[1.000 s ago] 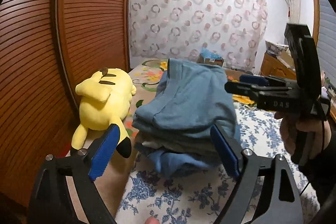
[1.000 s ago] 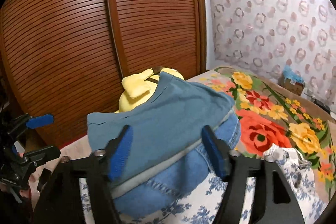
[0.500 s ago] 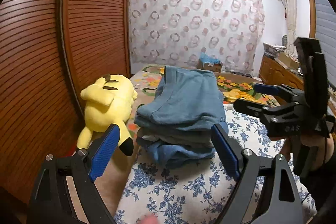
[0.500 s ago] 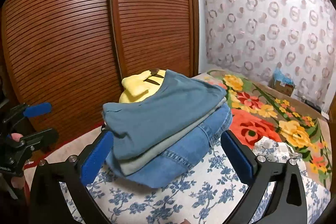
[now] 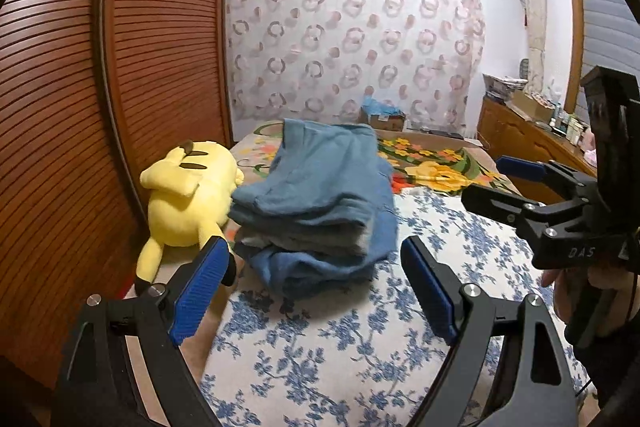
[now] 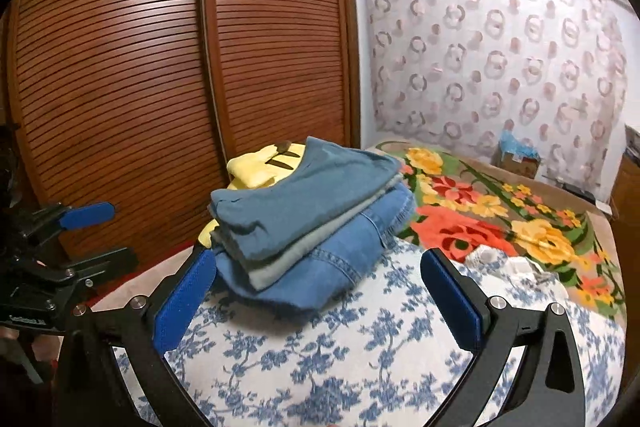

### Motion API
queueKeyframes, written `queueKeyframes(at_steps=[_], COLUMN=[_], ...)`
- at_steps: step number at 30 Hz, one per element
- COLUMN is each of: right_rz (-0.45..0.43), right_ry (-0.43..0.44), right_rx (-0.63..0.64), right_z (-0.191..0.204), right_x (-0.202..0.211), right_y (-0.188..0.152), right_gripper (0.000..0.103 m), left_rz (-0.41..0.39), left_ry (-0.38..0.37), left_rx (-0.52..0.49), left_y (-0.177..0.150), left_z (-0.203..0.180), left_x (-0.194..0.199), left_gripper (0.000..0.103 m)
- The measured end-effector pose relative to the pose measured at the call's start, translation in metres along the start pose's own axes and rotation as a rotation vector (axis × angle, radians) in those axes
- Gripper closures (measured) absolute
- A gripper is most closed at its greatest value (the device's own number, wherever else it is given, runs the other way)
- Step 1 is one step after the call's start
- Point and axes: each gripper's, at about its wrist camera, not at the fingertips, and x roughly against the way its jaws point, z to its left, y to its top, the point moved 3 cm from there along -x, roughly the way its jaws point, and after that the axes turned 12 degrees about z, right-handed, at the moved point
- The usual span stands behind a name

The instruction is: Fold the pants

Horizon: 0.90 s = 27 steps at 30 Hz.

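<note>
Right wrist view, folded pants [image 6: 304, 223] hiding yellow plush [image 6: 260, 165], both claws wide open, empty.

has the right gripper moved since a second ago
Yes. The right gripper has backed away from the stack of folded pants: its jaws, earlier overlapping the stack, now frame it wide open, with floral bedsheet showing between.

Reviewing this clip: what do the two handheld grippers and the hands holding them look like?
Both the left gripper and the right gripper have matte black, angular frames with silver bolts at the joints. Each finger carries a ribbed blue pad. The right gripper's body bears pale lettering reading "DAS". A bare hand grips its black handle; a thin dark cable hangs beside it.
</note>
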Motion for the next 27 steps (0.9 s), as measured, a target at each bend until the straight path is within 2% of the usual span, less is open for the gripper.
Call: queueKeyframes(at_steps=[11, 19, 27], right_rz=[-0.012, 0.041, 0.049], right_ry=[-0.079, -0.186, -0.298], right_rx=[-0.07, -0.133, -0.237], right_z=[0.005, 0.013, 0.012], right_x=[0.059, 0.096, 0.136], right_y=[-0.052, -0.084, -0.117], right_gripper=[0.001, 0.001, 0.001], left_rz=[0.02, 0.04, 0.082], left_ry=[-0.069, -0.131, -0.189], left_rx=[-0.056, -0.106, -0.146], left_y=[-0.016, -0.029, -0.045], left_z=[-0.041, -0.079, -0.112], left_x=[0.008, 0.011, 0.008], left_gripper=[0.015, 0.015, 0.015])
